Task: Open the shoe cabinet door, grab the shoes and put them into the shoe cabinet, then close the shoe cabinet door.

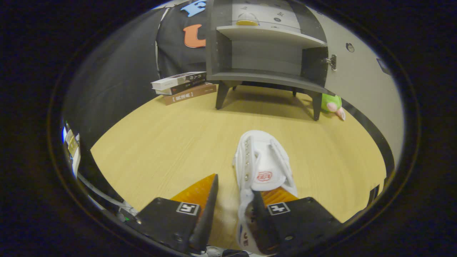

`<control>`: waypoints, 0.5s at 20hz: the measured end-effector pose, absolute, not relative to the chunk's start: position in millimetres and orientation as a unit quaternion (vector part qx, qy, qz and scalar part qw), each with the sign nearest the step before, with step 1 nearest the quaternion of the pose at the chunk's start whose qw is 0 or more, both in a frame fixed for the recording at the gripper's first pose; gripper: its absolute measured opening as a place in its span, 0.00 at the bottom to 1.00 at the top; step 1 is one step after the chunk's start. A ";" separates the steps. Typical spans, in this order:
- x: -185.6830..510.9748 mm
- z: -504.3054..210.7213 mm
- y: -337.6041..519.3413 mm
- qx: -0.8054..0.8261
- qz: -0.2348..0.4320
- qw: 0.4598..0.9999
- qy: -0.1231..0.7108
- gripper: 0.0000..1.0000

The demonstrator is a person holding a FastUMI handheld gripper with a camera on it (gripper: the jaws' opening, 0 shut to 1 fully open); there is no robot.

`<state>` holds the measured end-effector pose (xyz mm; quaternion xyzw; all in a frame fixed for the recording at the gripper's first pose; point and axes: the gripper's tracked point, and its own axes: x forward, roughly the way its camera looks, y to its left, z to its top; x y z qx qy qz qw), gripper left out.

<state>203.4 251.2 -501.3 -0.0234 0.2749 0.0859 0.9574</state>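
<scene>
Currently the gripper (234, 194) is spread apart, not clamped on anything: left finger clear of the white shoe (263, 167), right finger inside the shoe's heel opening. Shoe lies mid-floor (160, 142), toe toward the open shoe cabinet (264, 53). Books (182, 85) stacked left of the cabinet, green plush toy (332, 105) by its right leg.
</scene>
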 end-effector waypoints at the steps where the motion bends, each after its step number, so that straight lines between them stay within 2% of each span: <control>1: 204.9 -499.7 250.7 -0.001 0.086 0.957 0.276 0.43; 4: 207.1 -498.3 253.7 -0.017 0.098 0.953 0.285 0.12; 10: 216.9 -448.1 239.5 -0.021 0.092 0.959 0.269 0.07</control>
